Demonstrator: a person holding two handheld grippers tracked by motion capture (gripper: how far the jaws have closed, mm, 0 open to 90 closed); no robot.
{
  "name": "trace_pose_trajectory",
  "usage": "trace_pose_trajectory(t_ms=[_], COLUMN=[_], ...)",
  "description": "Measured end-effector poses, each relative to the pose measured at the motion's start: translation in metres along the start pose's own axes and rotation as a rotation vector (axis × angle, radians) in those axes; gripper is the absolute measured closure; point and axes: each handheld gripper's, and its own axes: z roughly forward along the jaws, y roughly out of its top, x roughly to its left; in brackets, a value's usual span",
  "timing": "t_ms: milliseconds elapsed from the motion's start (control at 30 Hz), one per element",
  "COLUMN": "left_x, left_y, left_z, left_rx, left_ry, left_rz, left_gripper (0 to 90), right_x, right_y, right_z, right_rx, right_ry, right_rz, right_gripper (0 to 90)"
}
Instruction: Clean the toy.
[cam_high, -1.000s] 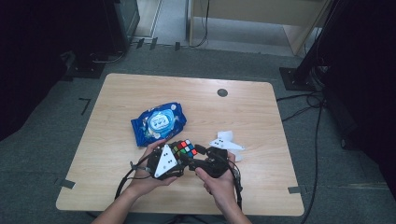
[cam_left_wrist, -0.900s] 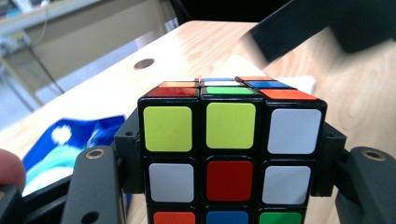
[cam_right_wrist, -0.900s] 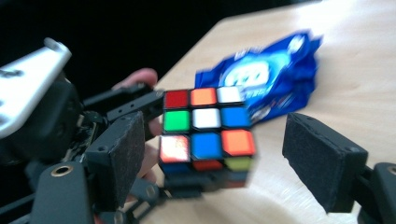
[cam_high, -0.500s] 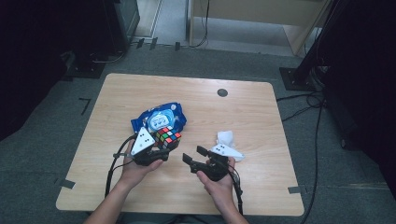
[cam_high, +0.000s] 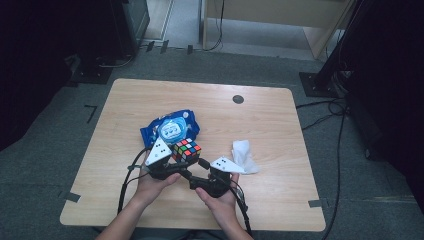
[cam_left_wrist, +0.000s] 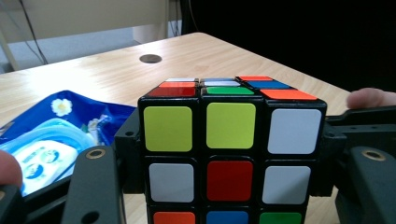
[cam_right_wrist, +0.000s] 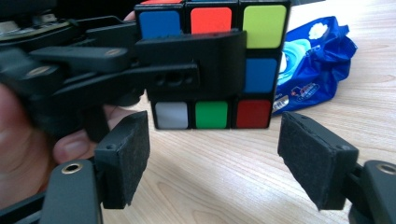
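Observation:
A scrambled Rubik's cube hangs just above the table, with my left gripper shut on its two sides. In the left gripper view the cube sits between the black jaws, showing lime, white and red stickers. My right gripper is just in front and to the right of it, open, and points at the cube. In the right gripper view both pads stand wide apart with nothing between them. The cube hangs beyond them, partly hidden by the left gripper's jaw.
A blue snack packet lies behind the cube, touching or nearly touching it. A crumpled white tissue lies to the right of my right hand. A round cable hole sits near the far edge.
The left gripper carried the cube to the left, away from the right gripper, then came back a little to the right. The right gripper stayed near its place, open.

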Motion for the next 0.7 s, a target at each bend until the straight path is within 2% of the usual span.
trace_pose_trajectory(t_ms=[100, 200, 267, 333, 467, 567, 700], left_x=[-0.003, -0.006, -0.006, -0.004, 0.001, 0.003, 0.008], left_y=[0.0, 0.0, -0.001, -0.001, -0.001, 0.0, 0.007], left_z=[0.001, 0.003, 0.003, 0.003, 0.003, 0.0, -0.011], left_rx=[0.003, 0.009, 0.009, 0.01, 0.016, -0.011, -0.058], left_ry=[-0.013, -0.02, -0.026, -0.04, -0.087, -0.105, -0.117], left_rz=[0.005, 0.011, 0.008, -0.003, -0.028, -0.055, -0.047], left_gripper=[34.1, 34.1, 34.1, 34.1, 33.8, 29.5, 20.5], right_x=[-0.001, -0.001, 0.0, 0.002, 0.002, 0.001, -0.005], right_y=[-0.001, -0.002, -0.003, -0.004, -0.004, -0.004, -0.005], right_z=[0.002, 0.004, 0.004, 0.004, 0.003, 0.003, 0.001], right_rx=[-0.001, -0.012, -0.031, -0.043, -0.031, -0.009, 0.017], right_ry=[-0.003, -0.012, -0.012, -0.022, -0.022, -0.036, -0.045], right_rz=[0.01, -0.003, -0.018, -0.035, -0.055, -0.078, -0.081], right_gripper=[27.9, 29.2, 33.6, 34.0, 34.3, 34.4, 34.5])
